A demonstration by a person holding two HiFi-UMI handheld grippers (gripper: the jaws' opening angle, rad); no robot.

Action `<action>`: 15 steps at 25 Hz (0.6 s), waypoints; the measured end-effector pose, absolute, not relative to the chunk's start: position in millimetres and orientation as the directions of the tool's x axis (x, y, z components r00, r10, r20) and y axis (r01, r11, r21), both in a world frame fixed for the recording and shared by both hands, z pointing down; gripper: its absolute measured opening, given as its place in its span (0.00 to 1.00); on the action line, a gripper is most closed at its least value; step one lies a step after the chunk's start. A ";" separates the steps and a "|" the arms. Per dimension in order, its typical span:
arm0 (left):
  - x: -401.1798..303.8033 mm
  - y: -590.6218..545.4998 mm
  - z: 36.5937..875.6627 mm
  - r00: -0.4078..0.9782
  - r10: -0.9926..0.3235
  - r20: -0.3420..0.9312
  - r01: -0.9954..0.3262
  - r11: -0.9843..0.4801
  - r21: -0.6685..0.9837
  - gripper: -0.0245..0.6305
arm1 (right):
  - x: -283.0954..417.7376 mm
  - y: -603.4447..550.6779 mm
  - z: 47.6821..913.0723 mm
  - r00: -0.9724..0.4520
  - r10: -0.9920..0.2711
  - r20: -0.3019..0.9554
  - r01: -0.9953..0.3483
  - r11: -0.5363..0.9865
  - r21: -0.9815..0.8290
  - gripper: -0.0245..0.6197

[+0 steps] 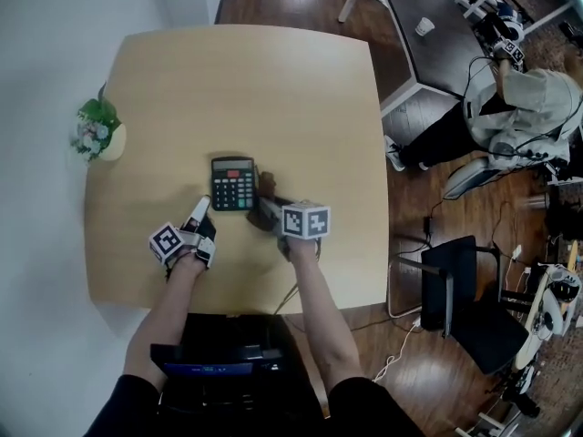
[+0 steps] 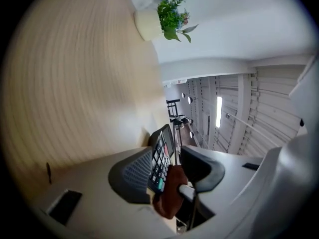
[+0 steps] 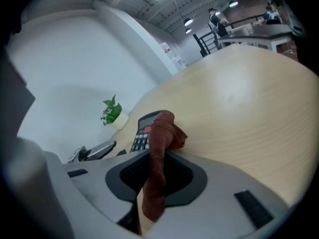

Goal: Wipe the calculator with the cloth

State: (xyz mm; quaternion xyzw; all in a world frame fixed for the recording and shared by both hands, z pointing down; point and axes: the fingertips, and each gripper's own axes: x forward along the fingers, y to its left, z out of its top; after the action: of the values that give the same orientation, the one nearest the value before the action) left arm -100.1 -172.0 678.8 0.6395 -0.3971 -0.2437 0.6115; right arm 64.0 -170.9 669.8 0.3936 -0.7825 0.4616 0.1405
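Observation:
A dark calculator (image 1: 233,183) with a red-lit display lies flat near the middle of the light wooden table (image 1: 273,89). My right gripper (image 1: 264,203) is shut on a brown cloth (image 1: 267,186) just right of the calculator; in the right gripper view the cloth (image 3: 162,133) hangs between the jaws of that gripper (image 3: 157,171), with the calculator (image 3: 144,128) just beyond. My left gripper (image 1: 200,215) sits at the calculator's near left corner, lying on its side. Its jaws (image 2: 167,171) stand open, with the calculator (image 2: 162,153) and the cloth (image 2: 172,193) showing in the gap ahead.
A small potted plant (image 1: 98,133) stands at the table's left edge. A black chair (image 1: 465,289) is on the floor to the right. A person (image 1: 519,107) sits by a dark table (image 1: 428,35) at the far right. A black case (image 1: 219,353) rests below the near table edge.

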 end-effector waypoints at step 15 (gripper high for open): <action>-89.6 -171.9 681.0 0.570 -0.797 0.200 -0.223 0.084 0.971 0.30 | 47.5 -255.1 665.2 -0.634 -0.512 0.579 -0.768 0.328 -0.551 0.15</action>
State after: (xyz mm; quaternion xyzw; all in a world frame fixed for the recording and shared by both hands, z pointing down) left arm -89.6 -171.9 681.0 0.6355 -0.4012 -0.2326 0.6173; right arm 47.5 -255.1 665.2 0.3998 -0.8004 0.4200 0.1522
